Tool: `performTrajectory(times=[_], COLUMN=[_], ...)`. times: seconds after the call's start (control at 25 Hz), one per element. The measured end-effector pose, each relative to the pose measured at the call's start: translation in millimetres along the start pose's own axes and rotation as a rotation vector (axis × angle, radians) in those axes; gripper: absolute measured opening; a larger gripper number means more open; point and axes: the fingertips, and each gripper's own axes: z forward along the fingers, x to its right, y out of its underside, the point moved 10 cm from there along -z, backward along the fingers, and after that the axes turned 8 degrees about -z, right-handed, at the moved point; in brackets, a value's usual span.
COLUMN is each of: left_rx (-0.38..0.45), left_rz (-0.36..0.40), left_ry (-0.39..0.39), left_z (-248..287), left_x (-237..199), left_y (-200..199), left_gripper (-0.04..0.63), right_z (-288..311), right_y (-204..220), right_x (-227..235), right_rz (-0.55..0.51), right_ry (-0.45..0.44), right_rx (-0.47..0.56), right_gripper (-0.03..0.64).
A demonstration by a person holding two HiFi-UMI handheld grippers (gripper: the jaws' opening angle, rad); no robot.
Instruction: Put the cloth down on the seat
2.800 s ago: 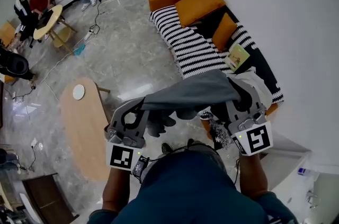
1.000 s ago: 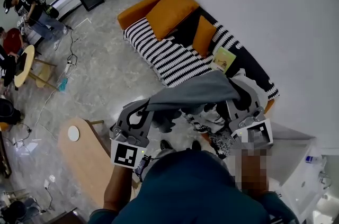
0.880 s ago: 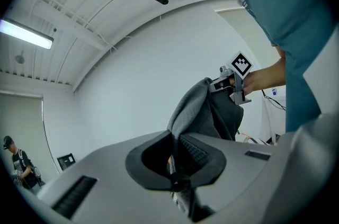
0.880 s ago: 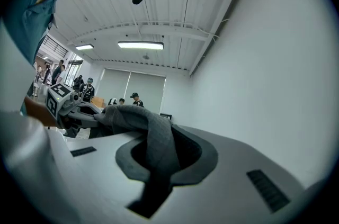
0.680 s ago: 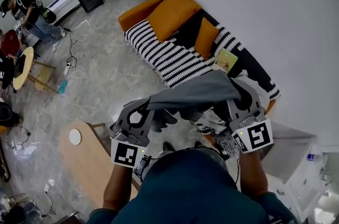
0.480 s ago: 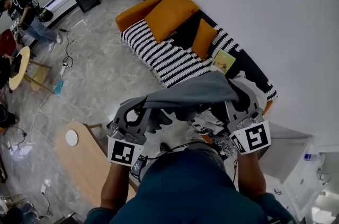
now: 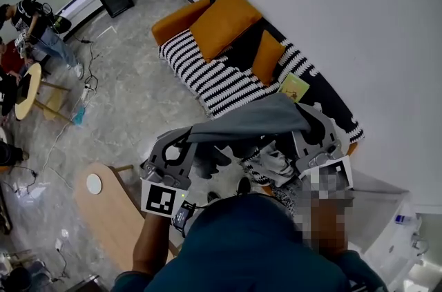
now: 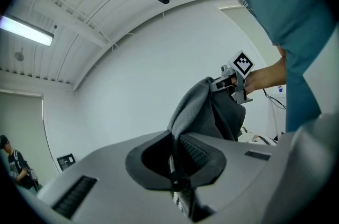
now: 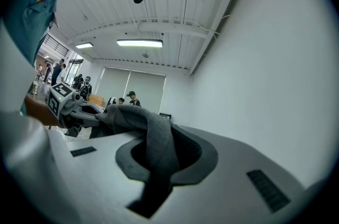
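Grey soft cloth (image 7: 248, 121) held aloft, short of the black-and-white striped sofa seat (image 7: 207, 76) at twelve o'clock.
Left gripper (image 7: 188, 139) and right gripper (image 7: 306, 123) each pinch a corner; it looks light and floppy, so corners suit.

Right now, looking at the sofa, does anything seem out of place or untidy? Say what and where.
A green booklet lies loose on the striped sofa seat, and crumpled patterned fabric is heaped at its near end, under the raised grey cloth.
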Motion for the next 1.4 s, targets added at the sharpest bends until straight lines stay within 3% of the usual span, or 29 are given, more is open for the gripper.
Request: performTrajectory(times=[0.44,1.04,1.4], left_rx=[-0.020,0.044,0.050], left_rz=[-0.015,0.040,-0.001], left_ry=[-0.014,0.099,0.161], left_z=[65.6,80.7,90.3], left_x=[-0.3,-84.0,-99.5], left_y=[1.8,6.5,31.8], left_gripper=[0.025,0.025,0.023], right_z=[22.4,70.6,73.7], right_y=[28.1,12.1,17.2], right_x=[57.8,37.0,19.0], right_rz=[0.003,0.005,-0.006], right_ry=[-0.012,0.123,0.161], right_rx=[0.000,-0.033,-0.092], right_gripper=[0.041,0.041,0.041])
